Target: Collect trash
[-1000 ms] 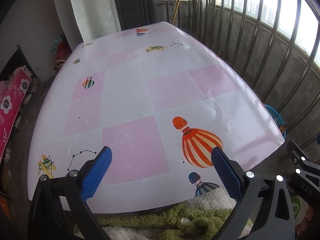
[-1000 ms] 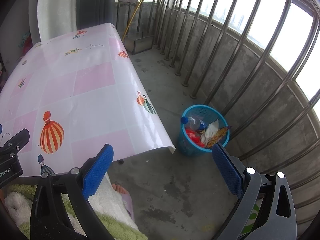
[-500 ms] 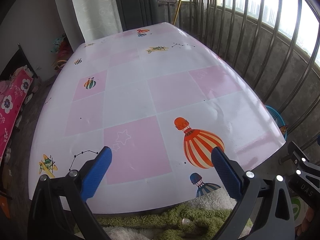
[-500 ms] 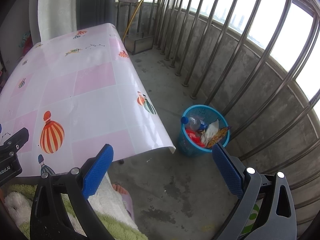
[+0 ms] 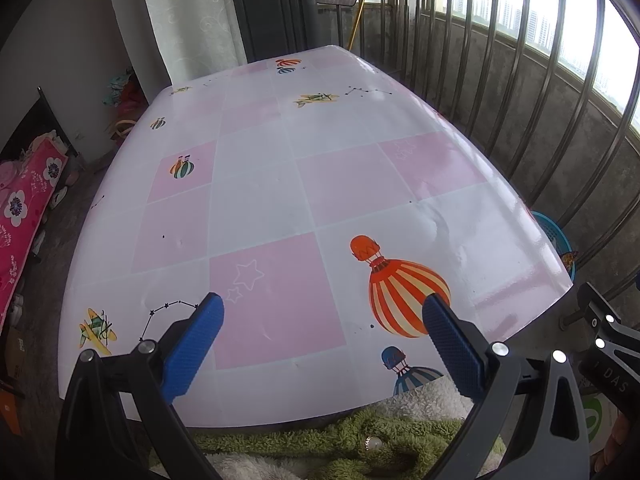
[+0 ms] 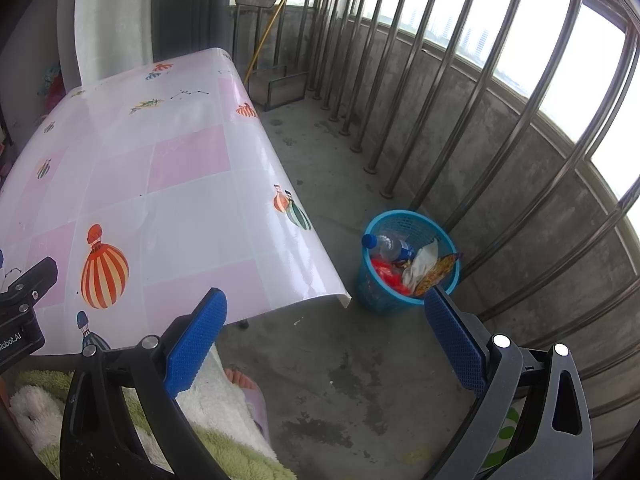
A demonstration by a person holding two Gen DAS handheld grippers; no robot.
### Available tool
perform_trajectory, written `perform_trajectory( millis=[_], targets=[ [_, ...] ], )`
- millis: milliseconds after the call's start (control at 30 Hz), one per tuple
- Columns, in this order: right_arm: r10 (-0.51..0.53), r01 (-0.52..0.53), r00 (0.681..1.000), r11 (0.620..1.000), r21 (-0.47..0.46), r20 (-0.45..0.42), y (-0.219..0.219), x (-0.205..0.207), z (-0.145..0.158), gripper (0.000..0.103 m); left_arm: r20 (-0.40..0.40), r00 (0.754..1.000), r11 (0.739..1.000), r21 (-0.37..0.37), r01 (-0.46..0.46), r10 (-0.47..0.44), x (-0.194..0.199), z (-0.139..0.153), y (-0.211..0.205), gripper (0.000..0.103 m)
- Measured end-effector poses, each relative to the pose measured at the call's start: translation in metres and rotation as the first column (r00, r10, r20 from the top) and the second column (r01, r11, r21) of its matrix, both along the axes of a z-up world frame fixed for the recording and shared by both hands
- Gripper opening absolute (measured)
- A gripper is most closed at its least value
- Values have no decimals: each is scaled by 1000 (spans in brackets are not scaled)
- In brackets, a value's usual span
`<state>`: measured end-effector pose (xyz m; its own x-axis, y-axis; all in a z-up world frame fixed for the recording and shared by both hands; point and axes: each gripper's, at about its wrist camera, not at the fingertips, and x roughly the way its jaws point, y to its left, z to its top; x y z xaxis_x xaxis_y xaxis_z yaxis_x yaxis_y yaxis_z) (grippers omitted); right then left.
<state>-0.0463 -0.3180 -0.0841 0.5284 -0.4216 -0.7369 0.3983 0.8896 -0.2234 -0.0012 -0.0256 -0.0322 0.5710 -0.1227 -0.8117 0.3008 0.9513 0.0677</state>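
Nearest the cams, both tools gape w/ nothing between the blue pads: left gripper (image 5: 322,344) over the table (image 5: 256,184), right gripper (image 6: 326,338) over the concrete floor (image 6: 340,384). Further out, tabletop shows only its printed cloth, no litter visible. Beyond the table's corner, blue bin (image 6: 410,264) by the railing (image 6: 500,132) holds the trash: bottle (image 6: 386,245), wrappers (image 6: 430,268). Looks done, or nearly; can't see under the table.

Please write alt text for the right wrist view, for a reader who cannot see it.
A blue basket holding a plastic bottle and wrappers stands on the concrete floor beside a table with a balloon-print cover. The open right gripper hangs in front, holding nothing.
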Motion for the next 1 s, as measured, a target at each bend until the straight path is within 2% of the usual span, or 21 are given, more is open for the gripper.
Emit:
perform_trajectory(
  millis=[1000],
  targets=[
    [-2,2,1000,1000,3,3,3,0,0,95,0,1000,1000,3,-7,7,0,0,1,97]
  ],
)
